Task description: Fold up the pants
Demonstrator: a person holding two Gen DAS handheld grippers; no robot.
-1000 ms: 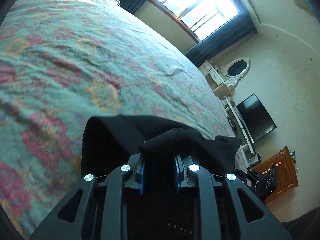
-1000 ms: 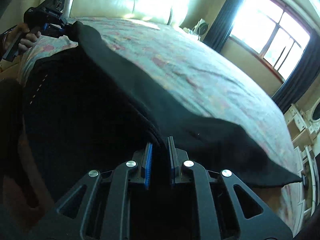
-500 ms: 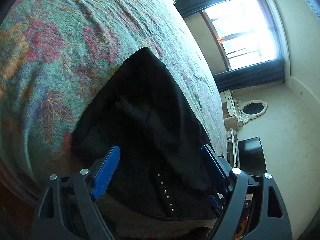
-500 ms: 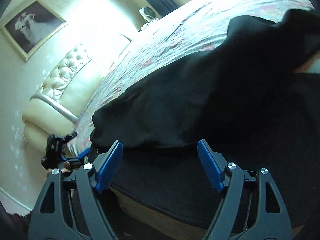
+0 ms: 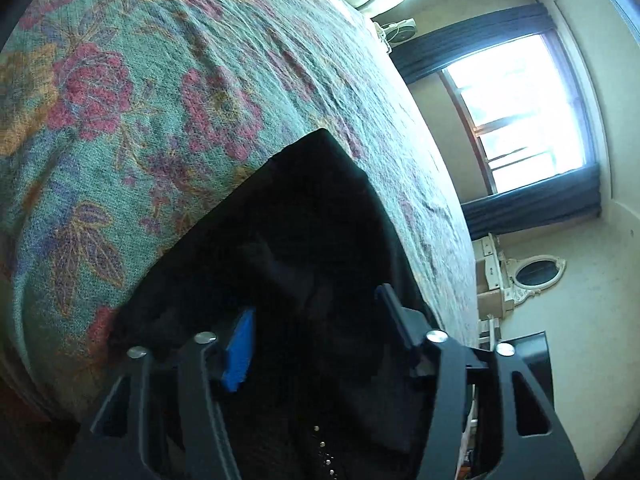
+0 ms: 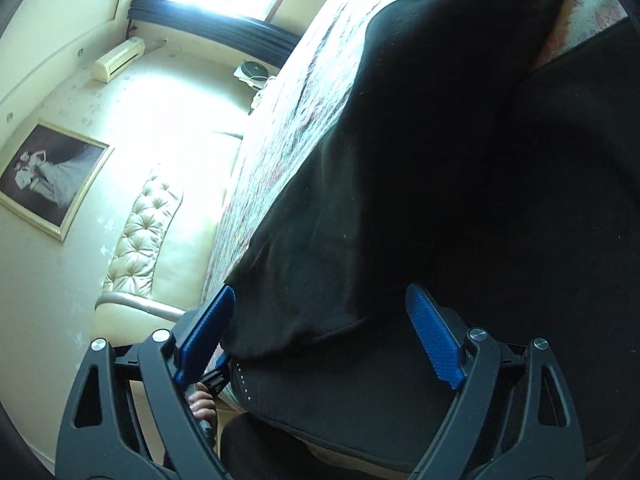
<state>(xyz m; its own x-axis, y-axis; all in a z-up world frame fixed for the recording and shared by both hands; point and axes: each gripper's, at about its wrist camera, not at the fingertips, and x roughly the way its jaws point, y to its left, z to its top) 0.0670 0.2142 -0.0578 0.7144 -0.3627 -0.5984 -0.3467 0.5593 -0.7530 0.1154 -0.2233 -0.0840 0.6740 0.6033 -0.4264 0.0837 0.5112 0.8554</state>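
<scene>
The black pants (image 5: 304, 240) lie folded over on the floral bedspread (image 5: 160, 92) at the bed's near edge. My left gripper (image 5: 316, 334) is open, its blue pads apart just above the dark cloth, with nothing between them. In the right wrist view the pants (image 6: 420, 184) fill most of the frame, the upper layer lying over a lower layer with a row of small studs (image 6: 242, 380). My right gripper (image 6: 324, 332) is open over the fold's edge and holds nothing.
A cream tufted headboard (image 6: 140, 240) and a framed picture (image 6: 44, 176) are at the left. A window with dark curtains (image 5: 532, 120), an oval mirror (image 5: 536, 272) and a black TV (image 5: 524, 360) stand beyond the bed. A hand (image 6: 202, 402) shows below the right gripper.
Both grippers were shut on the pants' cloth one second ago, let go by half a second ago, and now hover open. The pants now lie flat on the bed.
</scene>
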